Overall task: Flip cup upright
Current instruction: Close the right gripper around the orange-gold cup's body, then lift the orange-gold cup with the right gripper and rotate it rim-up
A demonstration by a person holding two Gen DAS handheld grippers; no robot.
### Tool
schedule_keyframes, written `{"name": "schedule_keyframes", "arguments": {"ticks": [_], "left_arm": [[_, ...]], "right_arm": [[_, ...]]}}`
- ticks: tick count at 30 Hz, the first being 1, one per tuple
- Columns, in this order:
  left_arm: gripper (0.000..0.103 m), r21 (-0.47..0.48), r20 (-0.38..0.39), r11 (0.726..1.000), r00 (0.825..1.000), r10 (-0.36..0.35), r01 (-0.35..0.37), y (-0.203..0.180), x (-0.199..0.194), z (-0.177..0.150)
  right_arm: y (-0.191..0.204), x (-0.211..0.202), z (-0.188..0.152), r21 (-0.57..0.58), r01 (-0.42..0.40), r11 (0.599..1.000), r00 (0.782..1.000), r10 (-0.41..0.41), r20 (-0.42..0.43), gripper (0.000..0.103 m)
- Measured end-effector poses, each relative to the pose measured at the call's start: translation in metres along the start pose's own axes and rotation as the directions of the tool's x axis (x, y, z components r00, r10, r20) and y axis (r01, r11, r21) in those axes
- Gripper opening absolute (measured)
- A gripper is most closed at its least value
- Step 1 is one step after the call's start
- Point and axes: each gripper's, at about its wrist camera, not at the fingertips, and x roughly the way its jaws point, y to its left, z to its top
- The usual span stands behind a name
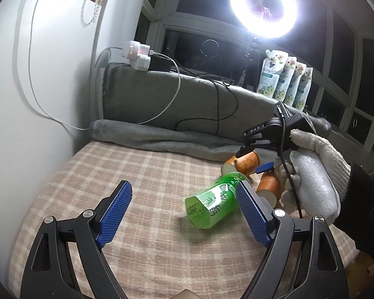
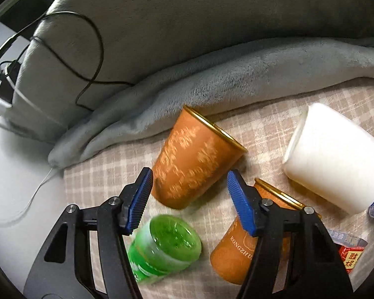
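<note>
Two orange paper cups lie on their sides on the plaid cloth. The far cup (image 2: 194, 159) has its gold rim toward the grey blanket; the near cup (image 2: 236, 251) lies under my right finger. My right gripper (image 2: 189, 194) is open, just above the far cup's base, its fingertips on either side. In the left wrist view the far cup (image 1: 246, 162) sits between the right gripper's (image 1: 254, 160) fingers and the near cup (image 1: 269, 186) lies below. My left gripper (image 1: 184, 204) is open and empty, held back over the cloth.
A green plastic bottle (image 1: 212, 201) lies on its side beside the cups, also in the right wrist view (image 2: 162, 246). A white cup (image 2: 334, 159) lies at right, with snack packets (image 2: 351, 256). A rolled grey blanket (image 2: 212, 82), cables and a ring light (image 1: 263, 6) are behind.
</note>
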Motion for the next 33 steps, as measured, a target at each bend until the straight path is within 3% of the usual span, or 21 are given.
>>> {"name": "schedule_keyframes", "arguments": {"ticks": [7,14,26,33], "left_arm": [[0.085,-0.024,0.001,1.000,1.000,0.011,-0.011,0.014,0.001,0.000],[0.085,-0.039,0.010,0.999,1.000,0.022,-0.022,0.024,-0.001,0.003],[0.085,-0.043,0.010,0.999,1.000,0.025,-0.024,0.026,-0.001,0.004],[0.085,-0.037,0.013,0.999,1.000,0.025,-0.025,0.024,-0.002,0.005]], "right_arm": [[0.009,0.008,0.014,0.034,0.036,0.999,0.999,-0.037,0.035,0.067],[0.010,0.014,0.030,0.083,0.070,0.994,0.996,-0.075,0.058,0.077],[0.039,0.045,0.042,-0.064,0.232,0.971,0.973,-0.231,0.025,0.074],[0.046,0.038,0.034,-0.073,0.201,0.977,0.979,-0.198,0.041,0.070]]}}
